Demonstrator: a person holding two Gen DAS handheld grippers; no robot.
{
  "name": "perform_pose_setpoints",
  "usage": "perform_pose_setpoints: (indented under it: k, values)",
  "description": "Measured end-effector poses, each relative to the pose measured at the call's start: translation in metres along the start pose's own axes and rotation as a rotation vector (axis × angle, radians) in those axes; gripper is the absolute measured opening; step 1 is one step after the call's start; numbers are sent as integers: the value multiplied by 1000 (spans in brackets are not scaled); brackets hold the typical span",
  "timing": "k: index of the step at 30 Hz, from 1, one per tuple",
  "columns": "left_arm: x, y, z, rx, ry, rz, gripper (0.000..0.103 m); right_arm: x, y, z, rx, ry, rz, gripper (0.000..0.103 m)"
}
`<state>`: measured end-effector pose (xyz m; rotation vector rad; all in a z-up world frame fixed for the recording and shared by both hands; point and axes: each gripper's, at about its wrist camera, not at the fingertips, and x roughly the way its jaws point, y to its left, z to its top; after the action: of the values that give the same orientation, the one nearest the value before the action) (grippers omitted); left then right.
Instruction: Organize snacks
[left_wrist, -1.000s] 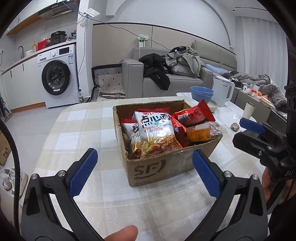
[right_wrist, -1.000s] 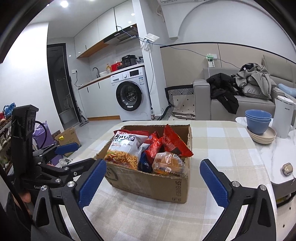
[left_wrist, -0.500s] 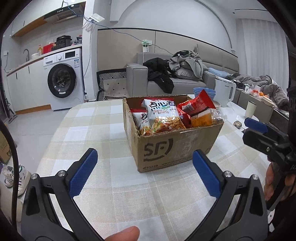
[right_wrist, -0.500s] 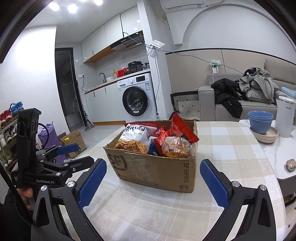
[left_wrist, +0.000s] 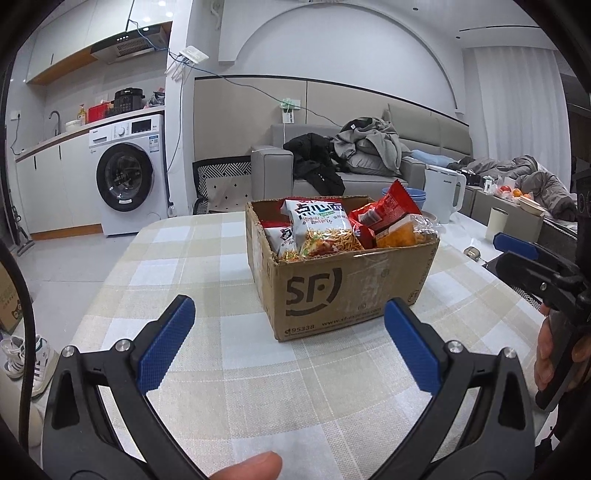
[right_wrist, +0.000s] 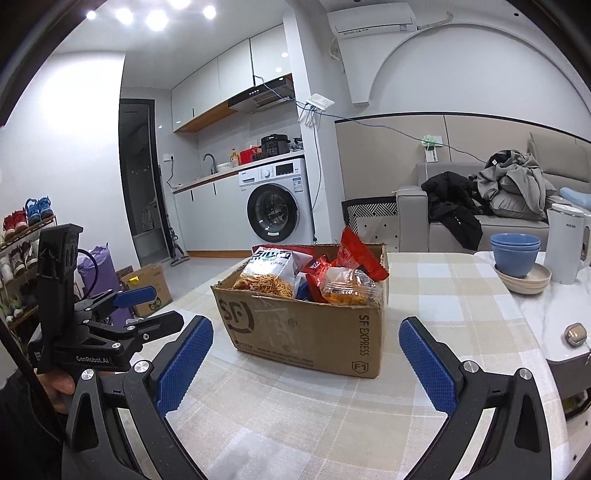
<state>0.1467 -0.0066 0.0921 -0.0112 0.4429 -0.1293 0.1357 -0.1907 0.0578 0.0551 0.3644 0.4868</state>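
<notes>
The snacks look packed into the cardboard box (left_wrist: 343, 280), so I judge the work is at its end or not yet started; the frames do not tell which.

The left gripper (left_wrist: 288, 341) fills the bottom of the left wrist view, its 2 blue pads wide apart and holding nothing. The right gripper (right_wrist: 304, 363) is at the bottom of its own view, also wide open and empty.

The box stands at the centre of both frames on the checked tablecloth (left_wrist: 177, 266), apart from both grippers.

Inside, a white noodle-snack bag (left_wrist: 323, 230) leans at the left, a red packet (left_wrist: 388, 210) sticks up at the upper right, and a clear pack with orange food (left_wrist: 404, 234) lies at the right edge.

If more sorting is needed, the next move asks 1 gripper to go forward over the rim and close on 1 upright bag.
</notes>
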Motion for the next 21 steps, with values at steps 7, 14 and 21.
perform_pose_setpoints:
  k: [7,14,21]
  values:
    - [0,2,-7,6,-28,5,102,0,-2,-6,-3,0,-4,103]
    - [6,1,-16,14,-40,14,102,-1,1,-12,-16,-4,-4,103]
    - [5,2,-18,11,-50,15,102,-2,0,-17,-17,-4,-10,103]
